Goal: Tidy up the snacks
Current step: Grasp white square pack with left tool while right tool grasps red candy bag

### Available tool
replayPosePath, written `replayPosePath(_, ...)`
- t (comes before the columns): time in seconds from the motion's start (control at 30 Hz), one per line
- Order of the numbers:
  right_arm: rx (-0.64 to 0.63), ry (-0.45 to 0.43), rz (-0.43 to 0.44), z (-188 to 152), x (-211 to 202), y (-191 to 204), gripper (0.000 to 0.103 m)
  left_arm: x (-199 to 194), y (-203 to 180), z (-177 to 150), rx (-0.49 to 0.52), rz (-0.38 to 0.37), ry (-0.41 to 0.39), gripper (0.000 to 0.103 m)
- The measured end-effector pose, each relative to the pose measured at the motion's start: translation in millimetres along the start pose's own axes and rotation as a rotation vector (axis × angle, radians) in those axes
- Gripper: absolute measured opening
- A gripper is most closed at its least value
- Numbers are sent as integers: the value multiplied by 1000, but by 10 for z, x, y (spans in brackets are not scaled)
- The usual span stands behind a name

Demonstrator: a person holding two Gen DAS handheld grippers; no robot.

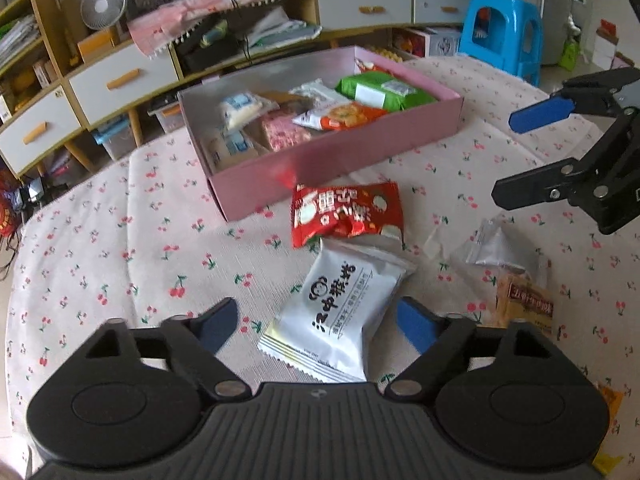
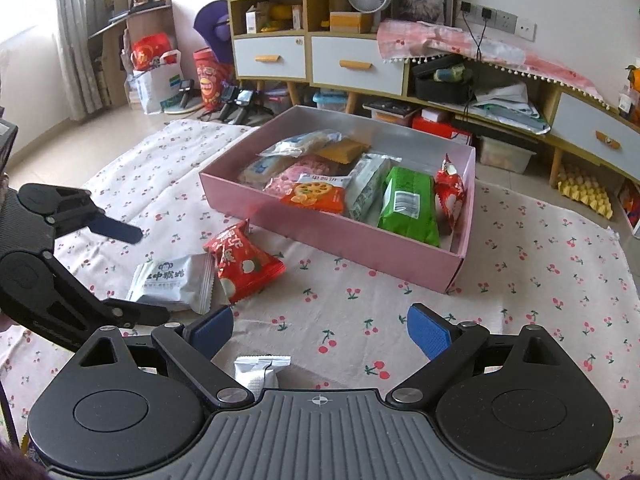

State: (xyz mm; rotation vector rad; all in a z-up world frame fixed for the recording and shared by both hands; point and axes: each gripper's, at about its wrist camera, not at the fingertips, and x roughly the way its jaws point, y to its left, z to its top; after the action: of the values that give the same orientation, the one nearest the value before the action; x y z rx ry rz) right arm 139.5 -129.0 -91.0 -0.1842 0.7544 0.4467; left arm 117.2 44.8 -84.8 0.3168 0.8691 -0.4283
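Item: snack sorting on a cherry-print cloth (image 1: 120,240) spread over what looks like the floor. Pink box (image 1: 360,148), open-topped, already stocked: a green packet (image 2: 408,204), an orange biscuit packet (image 2: 314,196), a red sweet-wrapper (image 2: 450,192) leaning inside the end wall, and several pale packets. Still outside the box: a white packet (image 1: 340,304), a red packet (image 1: 346,212) just beyond it and overlapping its far end, a small silver sachet (image 1: 490,248) and a tan packet (image 1: 524,300) off to the right. Left gripper (image 1: 316,324): jaws spread, one on either side of the white packet, pads not yet touching it; nothing held. Right gripper (image 2: 320,330): jaws spread wide and empty, over bare cloth, with a silver sachet (image 2: 260,368) low beside its left finger. Risks, as a judgement: the white packet is a slick, air-filled pillow bag, so a pinch across its width may squirt it out or only catch a crimped edge; lifting it may drag the red packet along; the two grippers work close together and could collide. Lettering: the white packet carries bold black Chinese characters under a round monkey-like logo; the red one has large white characters; the tan one a brown label; none is sharp enough to transcribe with confidence.
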Motion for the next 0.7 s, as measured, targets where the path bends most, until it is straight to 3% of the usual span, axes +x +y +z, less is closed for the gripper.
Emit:
replayPosePath(0.23, -17, 3, 4, 43, 98, 81, 96, -38, 2, -4, -15, -43, 8, 43)
replayPosePath(0.53, -4, 10, 15, 168, 282, 200, 96, -123, 108, -30, -66, -15, 8, 36)
replayPosePath(0.7, -18, 34, 13, 192, 448, 288, 96, -139, 239, -69, -117, 43, 33, 36)
